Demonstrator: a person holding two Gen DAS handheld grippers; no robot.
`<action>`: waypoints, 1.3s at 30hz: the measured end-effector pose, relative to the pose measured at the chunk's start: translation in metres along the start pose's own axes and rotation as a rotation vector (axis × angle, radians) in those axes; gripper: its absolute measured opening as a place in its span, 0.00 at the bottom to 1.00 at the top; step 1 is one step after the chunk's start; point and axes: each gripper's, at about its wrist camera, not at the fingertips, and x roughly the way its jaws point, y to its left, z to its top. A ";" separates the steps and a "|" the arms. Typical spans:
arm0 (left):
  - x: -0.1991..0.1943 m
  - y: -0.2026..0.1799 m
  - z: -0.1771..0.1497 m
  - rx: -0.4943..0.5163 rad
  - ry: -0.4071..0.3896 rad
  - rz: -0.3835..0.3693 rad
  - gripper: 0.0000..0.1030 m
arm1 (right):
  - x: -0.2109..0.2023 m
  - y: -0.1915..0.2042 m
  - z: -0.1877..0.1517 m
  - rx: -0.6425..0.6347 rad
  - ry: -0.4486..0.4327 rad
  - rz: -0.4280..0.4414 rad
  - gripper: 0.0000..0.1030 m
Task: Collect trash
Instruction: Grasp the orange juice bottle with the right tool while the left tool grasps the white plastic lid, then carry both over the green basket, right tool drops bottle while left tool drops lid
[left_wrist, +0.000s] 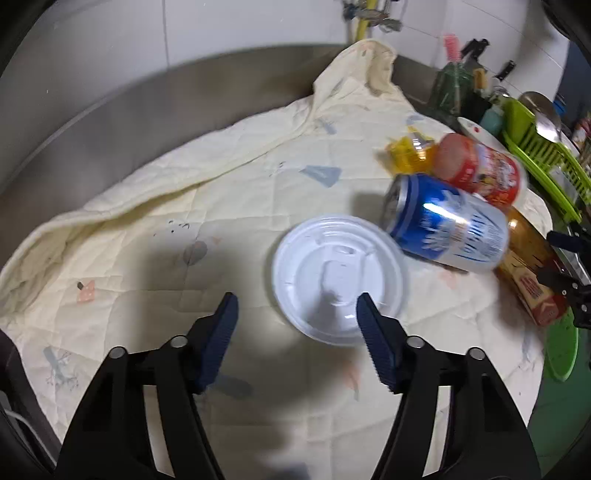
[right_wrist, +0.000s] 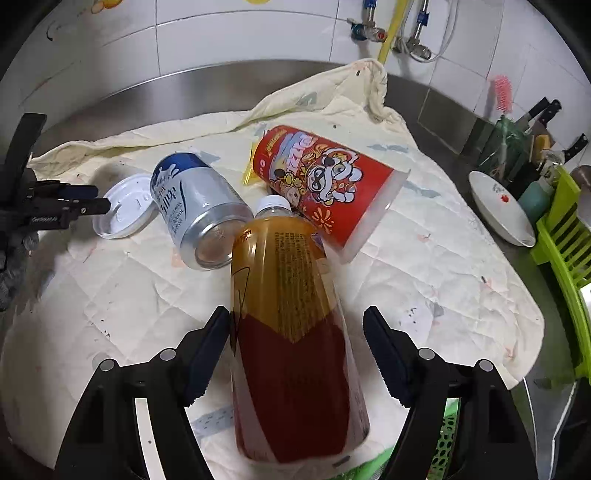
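Left wrist view: the left gripper hangs open and empty over a cream quilted cloth, its right finger overlapping the near rim of a white plastic lid. Right wrist view: the right gripper stands open astride an amber bottle, its pads apparently not pressing. A blue and silver can and a red paper cup lie against the bottle's cap end. Risks, as I judge them: the flat lid could slip from the fingers, and lifting the bottle could roll the can.
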 end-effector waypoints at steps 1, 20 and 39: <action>0.004 0.004 0.002 -0.006 0.007 -0.001 0.57 | 0.002 0.000 0.001 -0.002 0.004 0.001 0.70; 0.031 0.008 0.018 0.052 0.048 -0.052 0.26 | 0.033 0.009 0.019 -0.046 0.088 0.013 0.65; 0.026 0.010 0.014 0.035 0.030 -0.064 0.06 | -0.004 0.009 -0.002 -0.008 0.005 -0.004 0.62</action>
